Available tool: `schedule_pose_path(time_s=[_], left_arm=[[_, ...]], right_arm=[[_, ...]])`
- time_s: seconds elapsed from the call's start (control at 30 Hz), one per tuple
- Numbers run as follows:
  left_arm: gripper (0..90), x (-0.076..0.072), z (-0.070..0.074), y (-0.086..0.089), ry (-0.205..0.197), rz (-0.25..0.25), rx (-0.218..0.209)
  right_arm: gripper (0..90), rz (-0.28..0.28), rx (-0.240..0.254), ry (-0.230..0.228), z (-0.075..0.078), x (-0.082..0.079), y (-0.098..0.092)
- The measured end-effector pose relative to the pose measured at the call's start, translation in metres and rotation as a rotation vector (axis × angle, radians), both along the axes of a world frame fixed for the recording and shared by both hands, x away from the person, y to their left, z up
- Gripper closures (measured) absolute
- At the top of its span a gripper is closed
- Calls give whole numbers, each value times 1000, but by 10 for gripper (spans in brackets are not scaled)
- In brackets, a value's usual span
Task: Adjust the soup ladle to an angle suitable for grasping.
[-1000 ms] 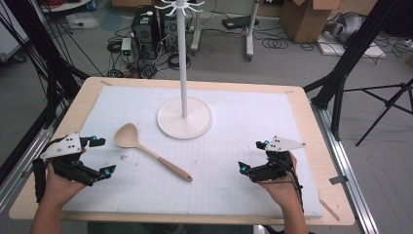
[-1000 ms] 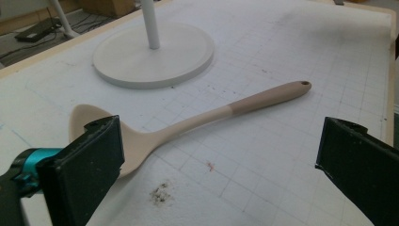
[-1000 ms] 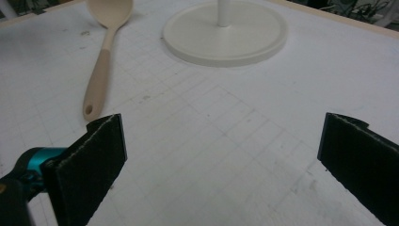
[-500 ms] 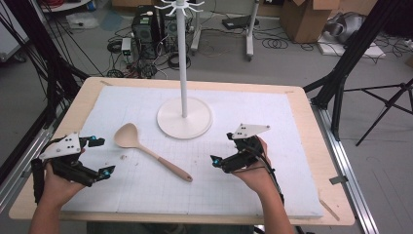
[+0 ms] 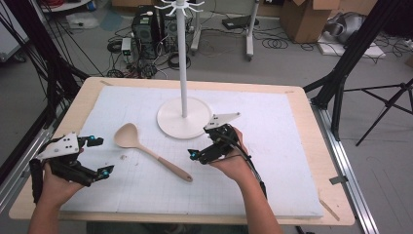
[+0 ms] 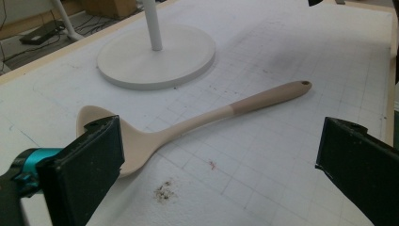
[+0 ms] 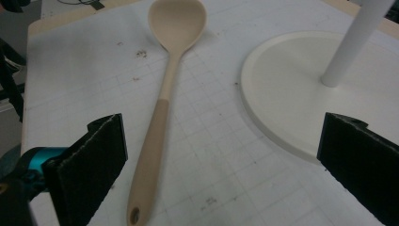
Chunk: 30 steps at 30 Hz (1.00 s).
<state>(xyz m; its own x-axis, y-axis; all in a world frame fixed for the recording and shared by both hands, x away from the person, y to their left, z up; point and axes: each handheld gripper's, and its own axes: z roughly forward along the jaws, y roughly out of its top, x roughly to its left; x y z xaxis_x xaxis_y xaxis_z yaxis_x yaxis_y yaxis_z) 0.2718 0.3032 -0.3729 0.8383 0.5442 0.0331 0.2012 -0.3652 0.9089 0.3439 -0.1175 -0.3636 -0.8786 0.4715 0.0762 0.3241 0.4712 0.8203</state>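
One claw, the right claw (image 5: 204,155), has moved from lower right toward frame center, jaws spread near the spoon (image 5: 152,153) handle, likely to grasp it.

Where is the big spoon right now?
In the high view the spoon lies flat on the white mat, between the two tongs, its bowl toward the left and just left of the stand's round base.

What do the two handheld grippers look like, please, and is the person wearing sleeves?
Both the left gripper and the right gripper are black frames with small turquoise accents near the jaws and a grey three-cornered plate on top. In each gripper view the jaws are flat, black, block-shaped pads. A black cable runs back from each gripper along the forearm. No sleeves are visible; the forearms are bare.
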Motion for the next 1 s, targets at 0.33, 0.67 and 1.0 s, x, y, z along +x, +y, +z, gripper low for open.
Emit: schedule_pose_path(time_s=[0.33, 0.67, 1.0], left_arm=[[17, 0, 1, 1, -2, 3, -3], [17, 0, 0, 3, 3, 6, 2], [17, 0, 0, 1, -1, 5, 6]], right_arm=[[12, 64, -38, 21, -4, 12, 38], [29, 127, -106, 38, -18, 20, 88], [45, 150, -245, 92, -45, 24, 123]])
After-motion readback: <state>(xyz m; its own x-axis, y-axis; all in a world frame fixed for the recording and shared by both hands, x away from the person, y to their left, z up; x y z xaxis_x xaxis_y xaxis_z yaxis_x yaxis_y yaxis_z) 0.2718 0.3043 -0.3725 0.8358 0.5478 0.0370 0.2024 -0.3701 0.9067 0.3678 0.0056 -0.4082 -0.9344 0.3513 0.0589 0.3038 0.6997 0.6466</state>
